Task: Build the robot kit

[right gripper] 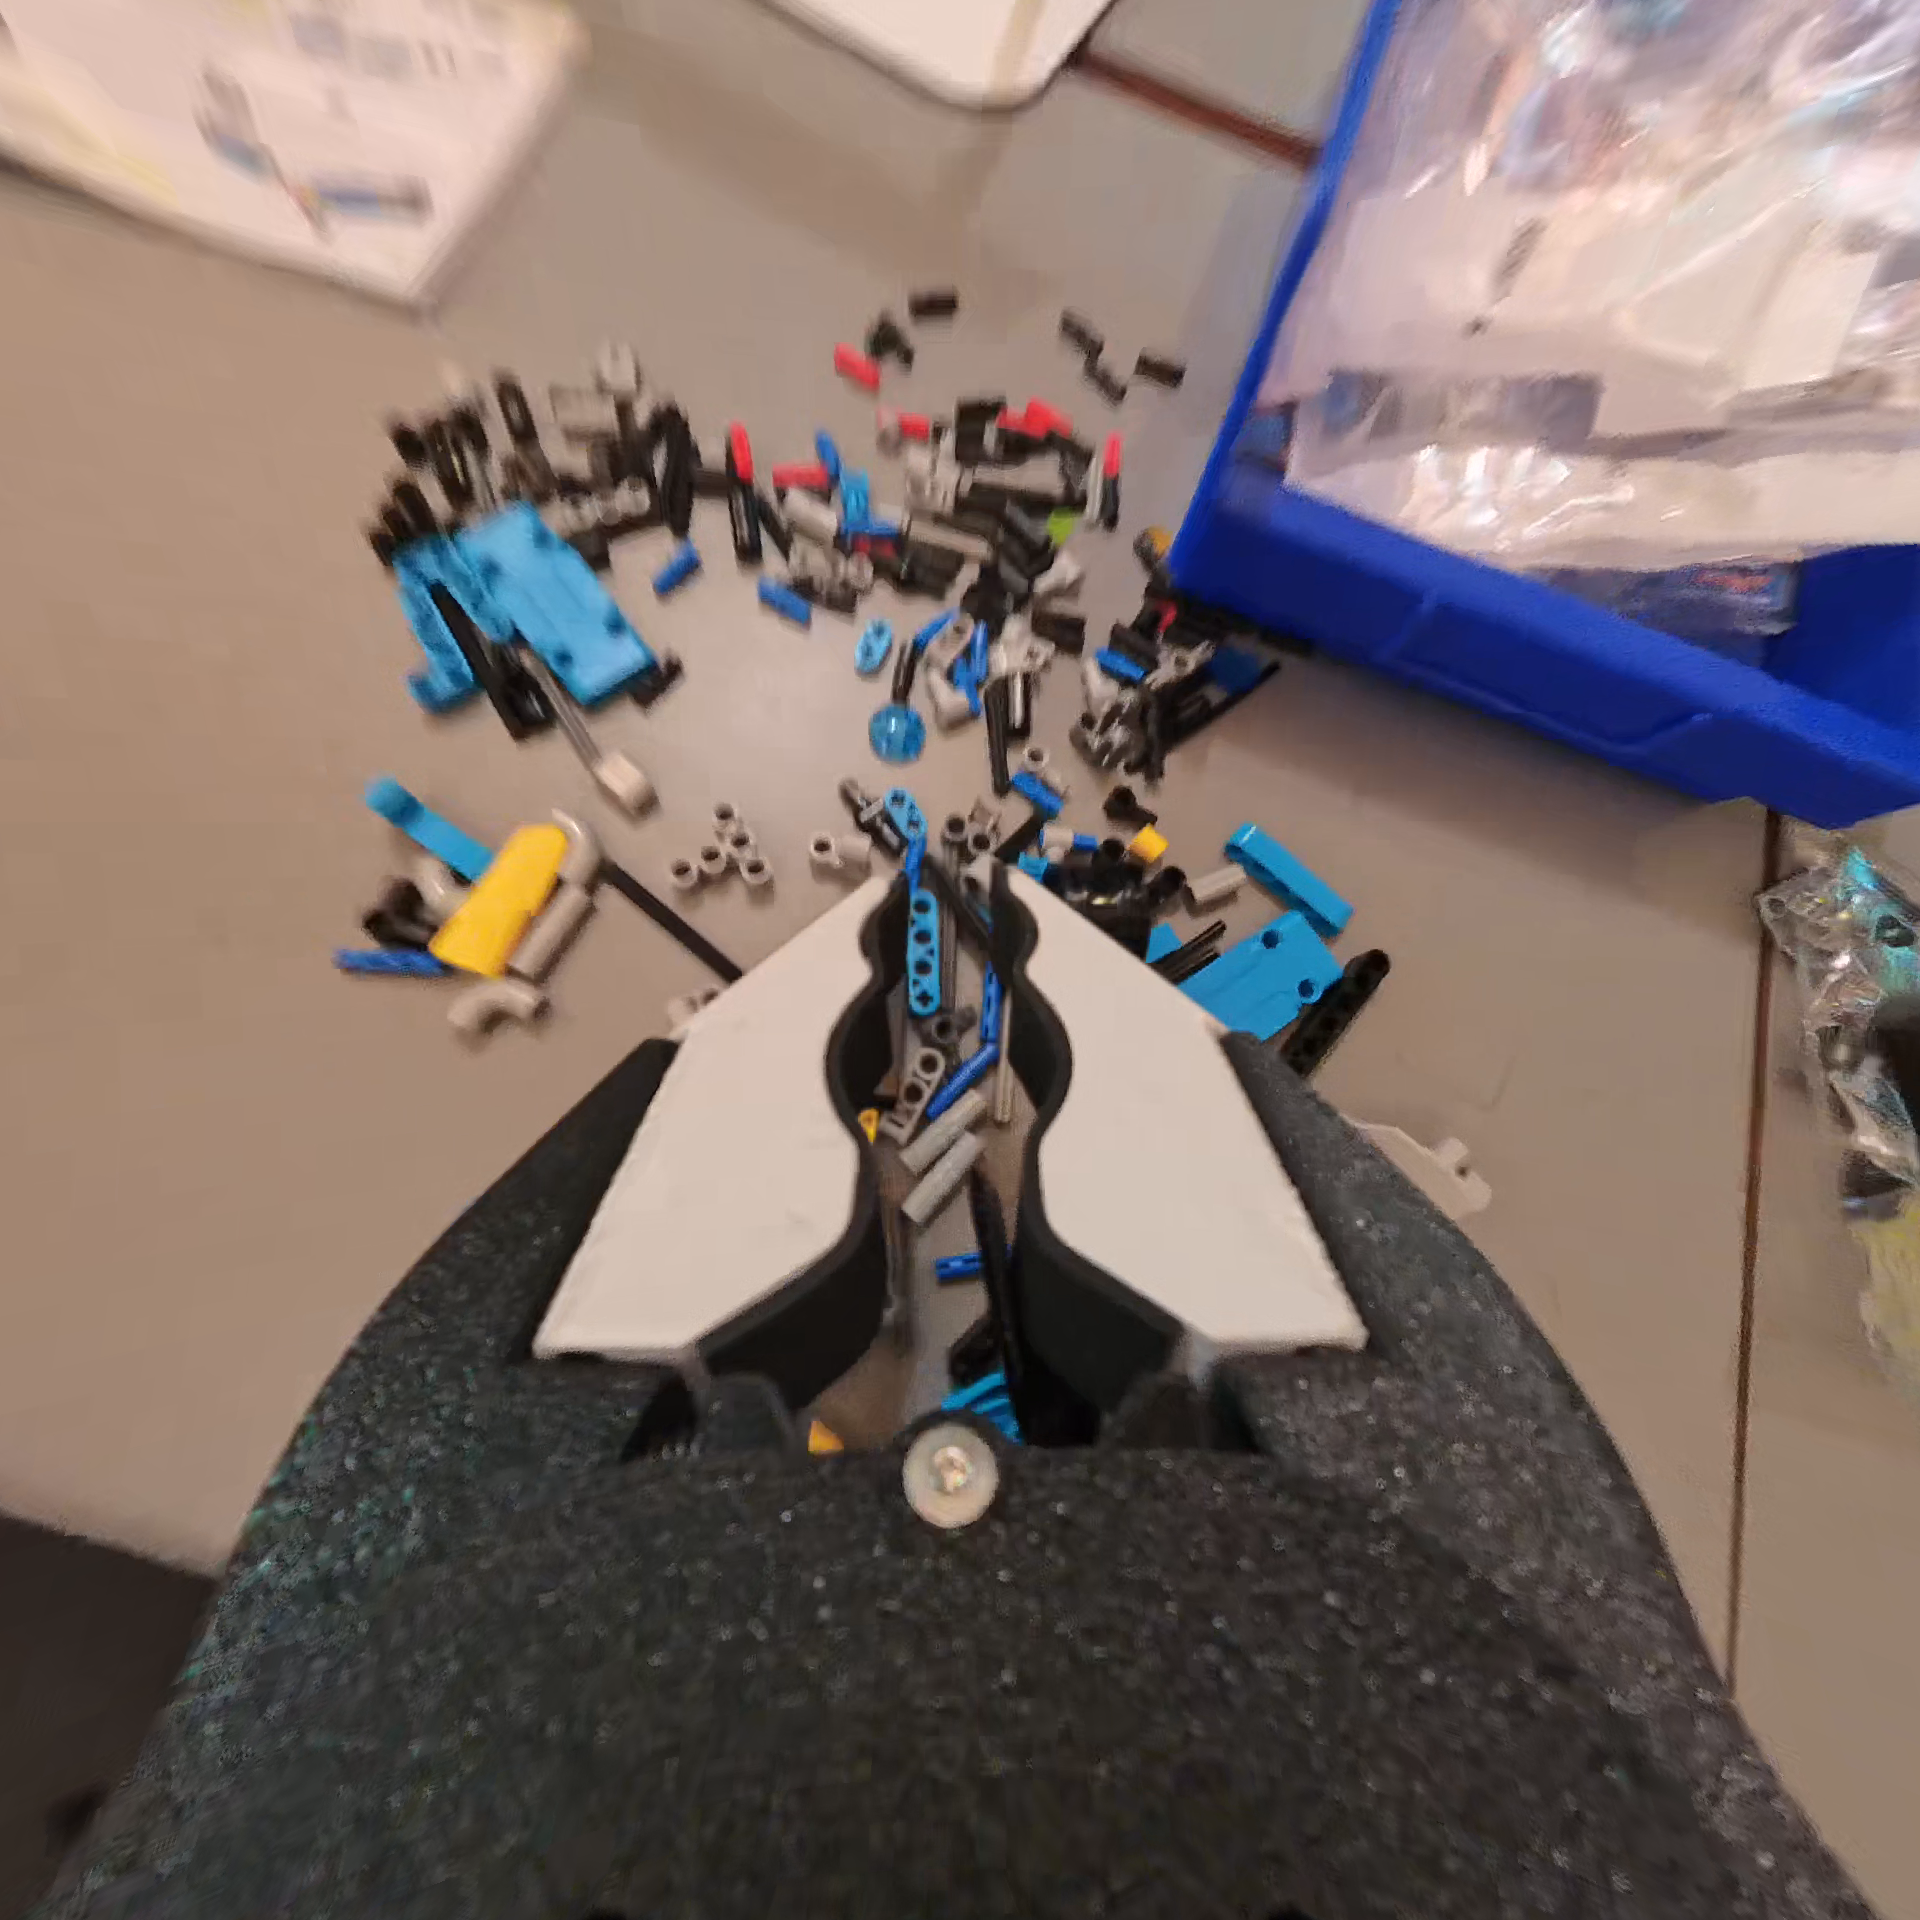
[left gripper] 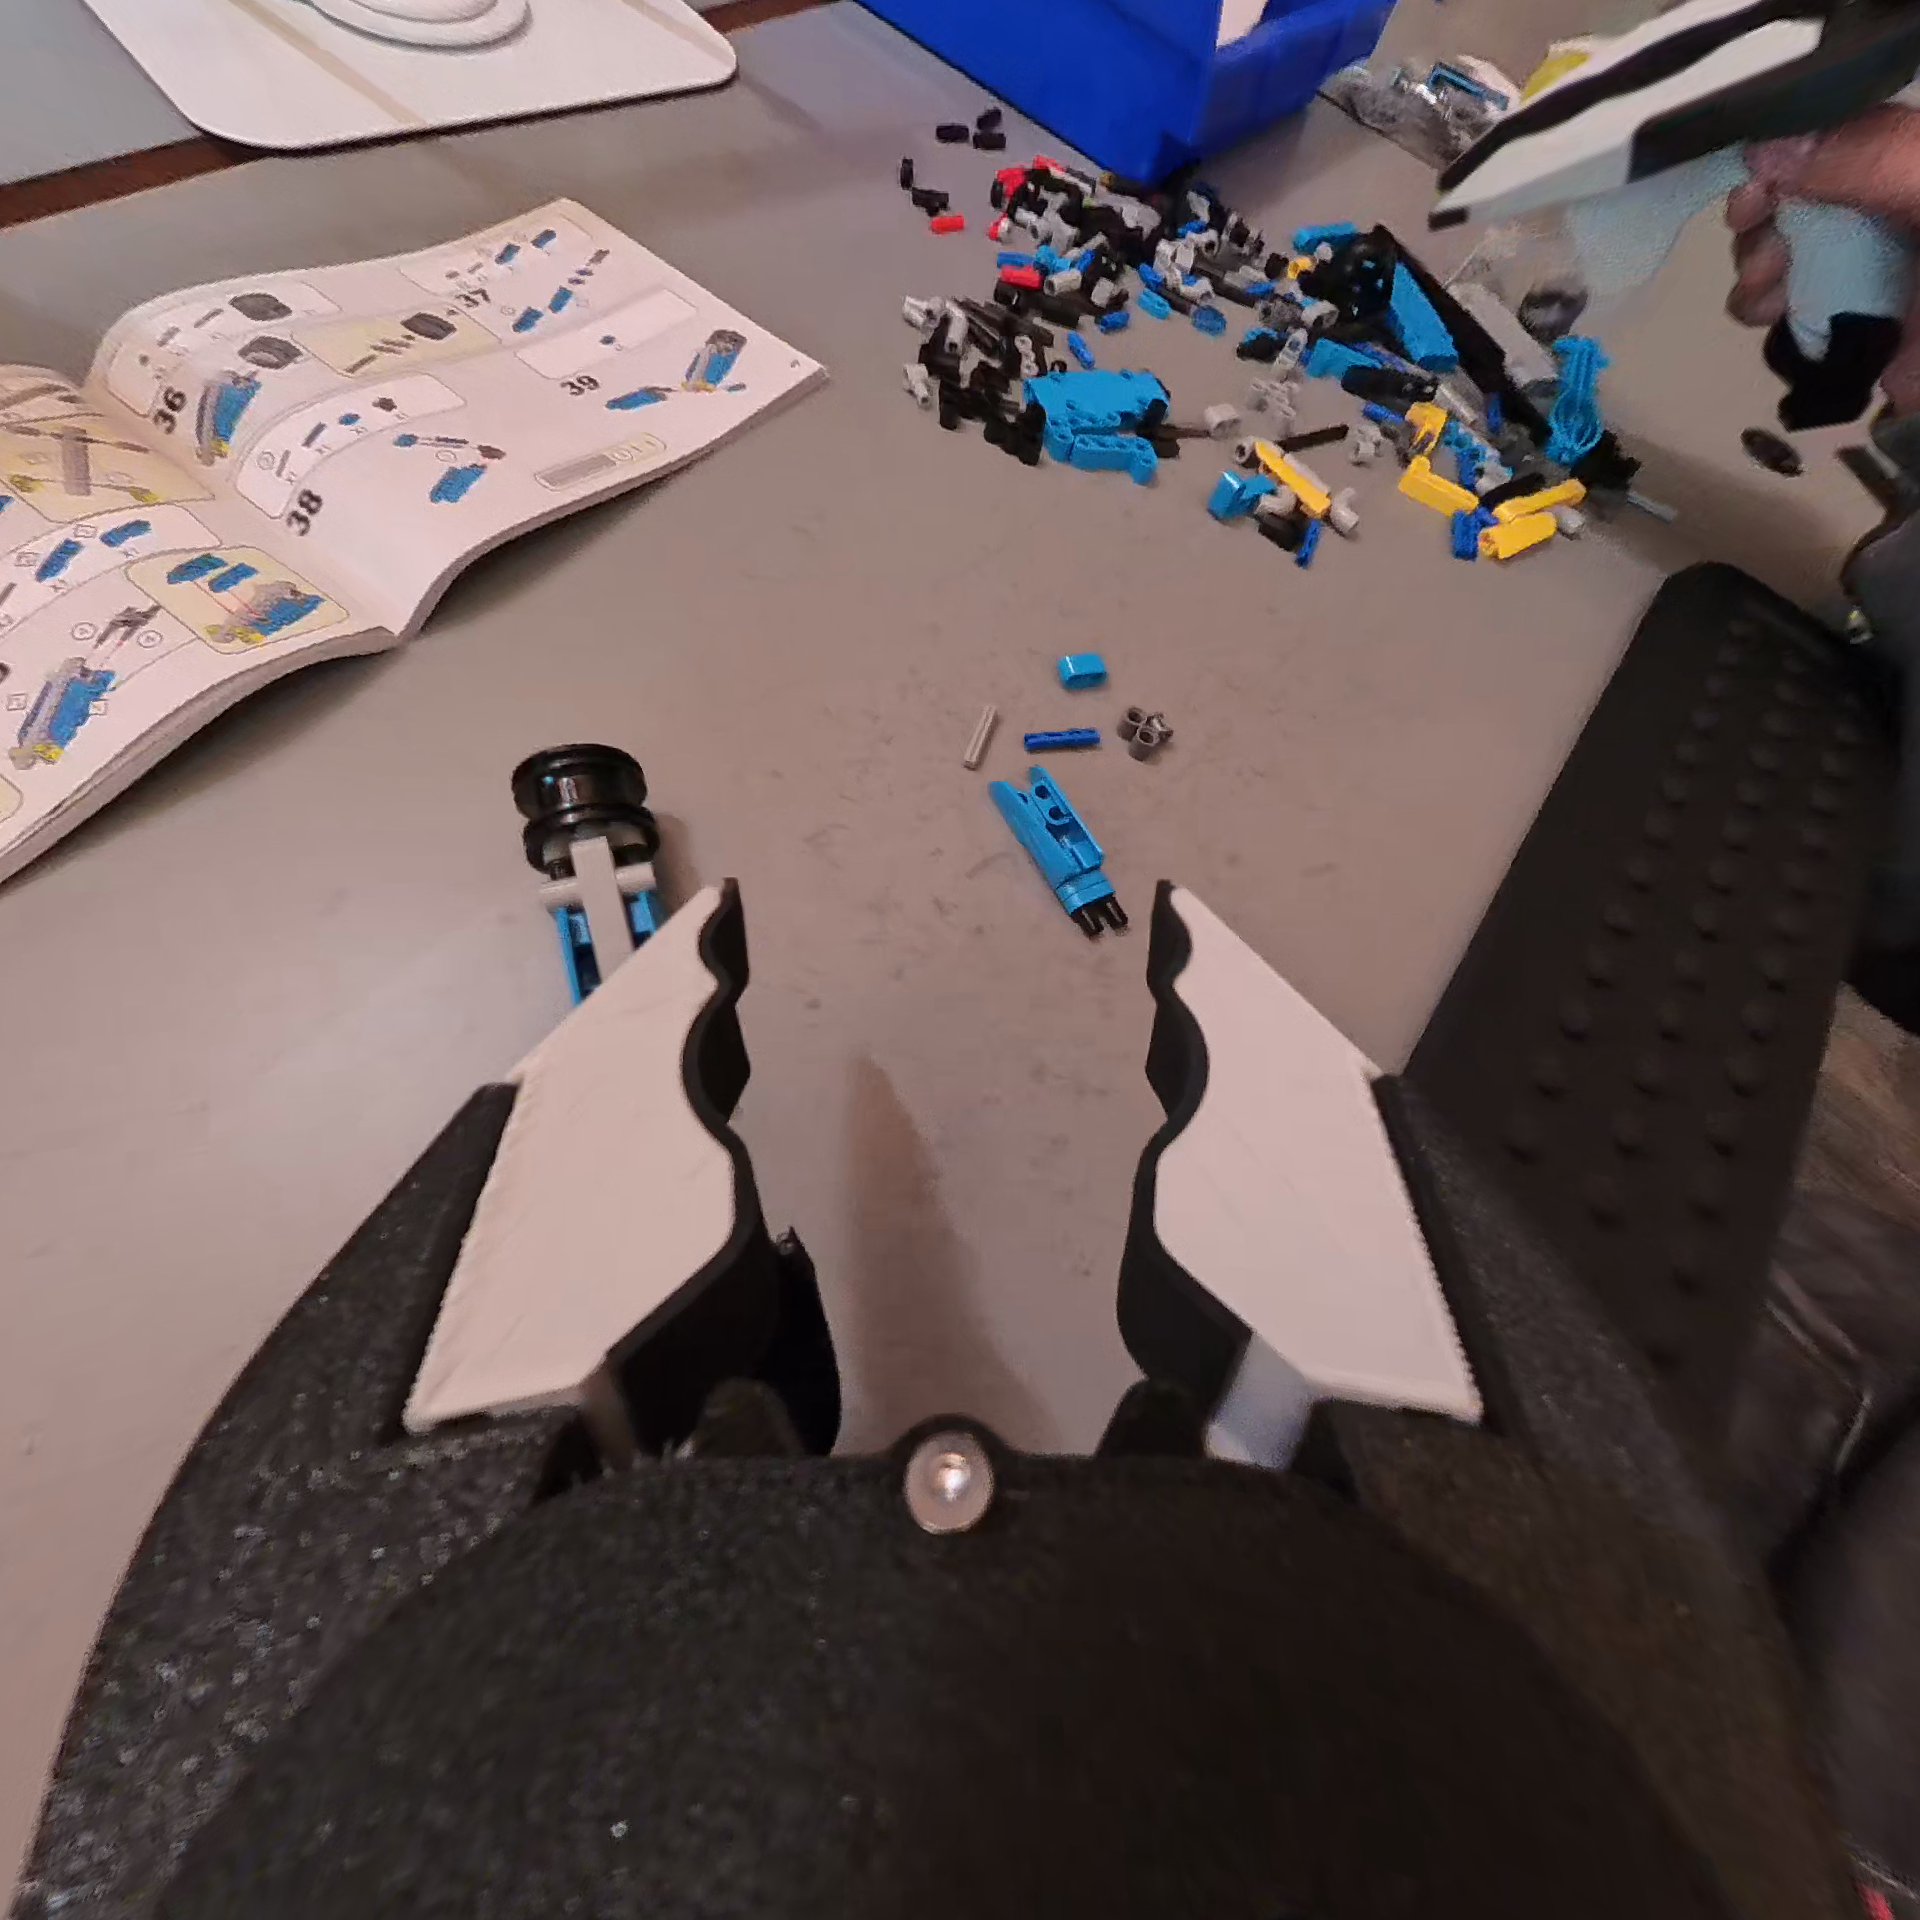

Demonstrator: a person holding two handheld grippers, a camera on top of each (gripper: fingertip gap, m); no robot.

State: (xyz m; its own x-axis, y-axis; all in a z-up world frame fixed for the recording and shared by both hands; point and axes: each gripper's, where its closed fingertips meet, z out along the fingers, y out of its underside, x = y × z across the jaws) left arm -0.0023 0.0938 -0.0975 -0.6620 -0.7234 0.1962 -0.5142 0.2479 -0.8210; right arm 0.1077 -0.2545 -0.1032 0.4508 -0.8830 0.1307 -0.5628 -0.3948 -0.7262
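The left gripper (left gripper: 945,904) hovers over the grey table (left gripper: 831,582) with its fingers (left gripper: 623,1122) wide apart and nothing between them. Just ahead of its right fingertip lies a small blue assembly with black pins (left gripper: 1055,847); beyond that sit a grey axle (left gripper: 980,736), a thin blue pin (left gripper: 1061,739), a dark grey connector (left gripper: 1145,728) and a short blue piece (left gripper: 1081,669), each apart from the others. By the left fingertip lies a black wheel hub on a grey and blue frame (left gripper: 587,831), partly hidden by the finger. An open instruction booklet (left gripper: 312,416) lies to the left, and a heap of loose bricks (left gripper: 1247,353) lies farther off beside a blue bin (left gripper: 1122,73).

The right gripper (right gripper: 945,883) hangs above the same heap of black, grey, blue, red and yellow pieces, its fingers (right gripper: 748,1122) nearly together with only a narrow gap at the tips. A blue holed beam (right gripper: 922,956) shows through that gap, but I cannot tell whether the fingers grip it or it lies on the table below. The view is blurred. Clear plastic bags (right gripper: 1610,260) fill the blue bin at the right.
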